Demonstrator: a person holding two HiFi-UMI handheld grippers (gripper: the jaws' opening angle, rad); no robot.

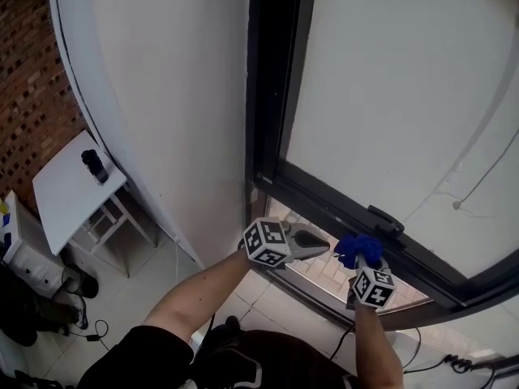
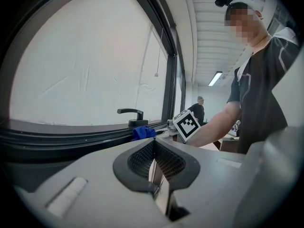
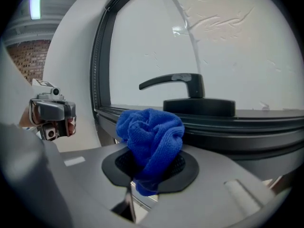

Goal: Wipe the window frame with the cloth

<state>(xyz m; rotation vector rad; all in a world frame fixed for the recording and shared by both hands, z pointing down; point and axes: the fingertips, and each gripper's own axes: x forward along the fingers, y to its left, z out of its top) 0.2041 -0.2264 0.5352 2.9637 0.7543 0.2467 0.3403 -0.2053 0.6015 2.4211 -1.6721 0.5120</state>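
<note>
A blue cloth point(image 1: 359, 249) is bunched in my right gripper point(image 1: 363, 262), which is shut on it. It hovers just short of the dark bottom rail of the window frame point(image 1: 324, 203), below the black window handle point(image 1: 383, 217). In the right gripper view the cloth point(image 3: 151, 137) fills the jaws, with the handle point(image 3: 183, 83) and the frame point(image 3: 247, 129) just beyond. My left gripper point(image 1: 318, 240) is shut and empty, close to the left of the cloth and pointing toward it. Its own view shows the cloth point(image 2: 143, 133) and the right gripper's cube point(image 2: 186, 124) ahead.
A white wall point(image 1: 178, 112) meets the frame's dark upright point(image 1: 272, 71) on the left. Below left stands a small white table point(image 1: 69, 193) with a dark cylinder point(image 1: 95, 166) on it, beside a brick wall point(image 1: 28, 79). A pull cord point(image 1: 474, 186) hangs over the pane. A person point(image 2: 198, 109) stands far off.
</note>
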